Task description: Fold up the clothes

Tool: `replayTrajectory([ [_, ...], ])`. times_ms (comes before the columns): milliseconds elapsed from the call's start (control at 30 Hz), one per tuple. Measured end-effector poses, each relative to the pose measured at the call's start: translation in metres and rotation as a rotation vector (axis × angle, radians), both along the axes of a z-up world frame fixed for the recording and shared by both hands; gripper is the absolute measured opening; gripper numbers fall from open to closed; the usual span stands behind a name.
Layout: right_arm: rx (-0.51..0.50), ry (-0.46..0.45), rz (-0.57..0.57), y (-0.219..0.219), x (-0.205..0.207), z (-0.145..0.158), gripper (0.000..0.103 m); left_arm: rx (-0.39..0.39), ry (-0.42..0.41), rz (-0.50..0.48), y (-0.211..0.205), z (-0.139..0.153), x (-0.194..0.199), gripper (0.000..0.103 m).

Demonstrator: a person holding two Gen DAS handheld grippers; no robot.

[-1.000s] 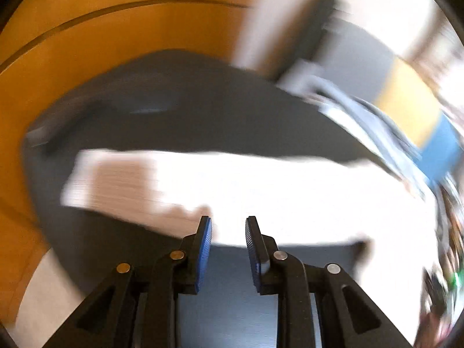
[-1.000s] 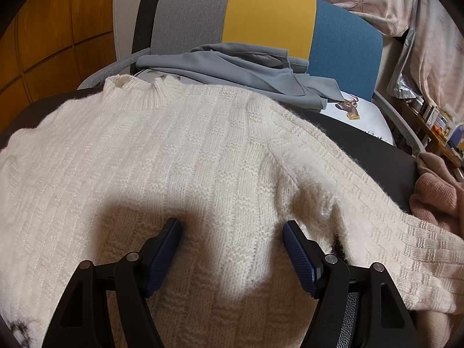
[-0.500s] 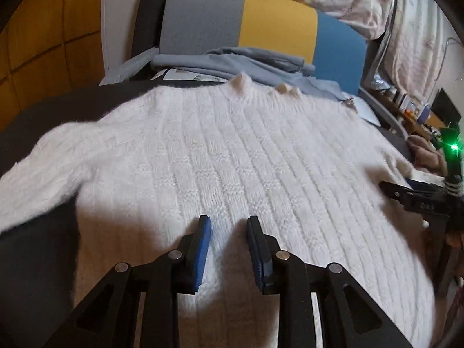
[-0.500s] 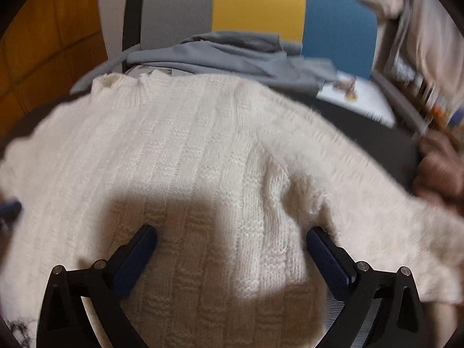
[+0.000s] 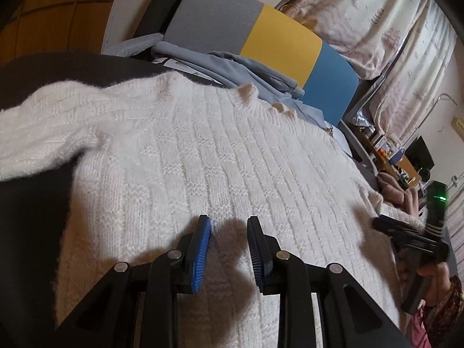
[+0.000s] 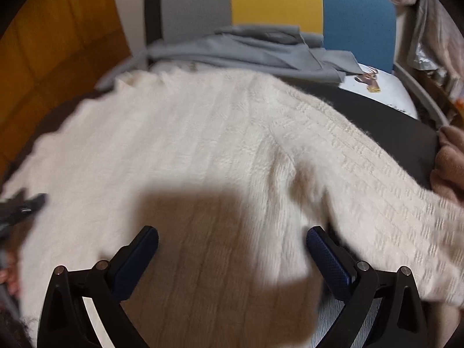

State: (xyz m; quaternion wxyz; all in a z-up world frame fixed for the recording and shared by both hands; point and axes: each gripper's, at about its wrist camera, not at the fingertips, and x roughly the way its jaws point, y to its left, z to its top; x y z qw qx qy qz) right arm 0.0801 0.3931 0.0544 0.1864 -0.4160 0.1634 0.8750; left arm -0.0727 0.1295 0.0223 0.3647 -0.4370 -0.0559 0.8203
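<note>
White sweater (image 5: 203,150) spread flat beneath left gripper (image 5: 229,249), narrow, seemingly empty, right gripper (image 6: 232,258) wide

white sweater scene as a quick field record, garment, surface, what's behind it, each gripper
garment: white sweater, knit, spread flat, sleeves out to both sides
surface: dark table
behind: grey cloth on a grey, yellow and blue chair
right edge: pink garment
left gripper: narrow gap, nothing held
right gripper: fingers just opened wide, nothing between them
</note>
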Motion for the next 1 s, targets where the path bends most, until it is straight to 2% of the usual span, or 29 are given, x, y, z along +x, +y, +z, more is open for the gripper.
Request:
replayTrajectory([
  [100, -0.045, 0.09, -0.069, 0.0, 0.037, 0.012, 0.103, 0.007, -0.005, 0.0, -0.007, 0.001, 0.004, 0.026],
  [200, -0.134, 0.152, -0.16, 0.013, 0.073, 0.015, 0.103, 0.005, -0.002, -0.001, -0.009, 0.002, 0.006, 0.026],
  [267, -0.082, 0.133, -0.164, 0.012, 0.074, 0.019, 0.102, 0.003, 0.001, -0.001, -0.01, 0.002, 0.005, 0.026],
  [300, -0.038, 0.132, -0.139, 0.008, 0.069, 0.025, 0.095, 0.003, 0.002, 0.0, -0.01, 0.001, 0.004, 0.026],
  [367, 0.006, 0.138, -0.088, 0.002, 0.05, 0.037, 0.09, 0.001, 0.004, 0.0, -0.009, 0.0, 0.001, 0.026],
  [433, -0.019, 0.13, -0.043, 0.005, 0.018, 0.043, 0.087, 0.003, 0.005, 0.001, -0.01, 0.0, 0.0, 0.026],
  [467, -0.022, 0.118, -0.022, 0.005, 0.002, 0.042, 0.078, 0.004, 0.005, 0.002, -0.01, 0.0, 0.001, 0.026],
  [500, -0.02, 0.099, -0.004, 0.006, -0.016, 0.041, 0.065, 0.006, 0.004, 0.002, -0.011, 0.0, 0.002, 0.026],
  [567, 0.007, 0.025, 0.017, 0.011, -0.058, 0.029, 0.052, 0.019, -0.003, 0.003, -0.013, 0.0, 0.002, 0.026],
  [633, 0.009, -0.027, 0.037, 0.018, -0.095, 0.012, 0.051, 0.032, -0.011, 0.004, -0.016, -0.001, 0.002, 0.026],
  [733, -0.01, -0.025, 0.006, 0.035, -0.109, 0.0, 0.05, 0.046, -0.018, 0.004, -0.019, -0.001, 0.003, 0.026],
  [867, 0.01, -0.007, -0.043, 0.047, -0.089, -0.005, 0.044, 0.052, -0.024, 0.0, -0.019, -0.001, 0.004, 0.026],
  [1000, 0.034, 0.025, -0.091, 0.042, -0.065, -0.009, 0.044, 0.012, 0.002, -0.02, -0.011, 0.002, 0.008, 0.027],
])
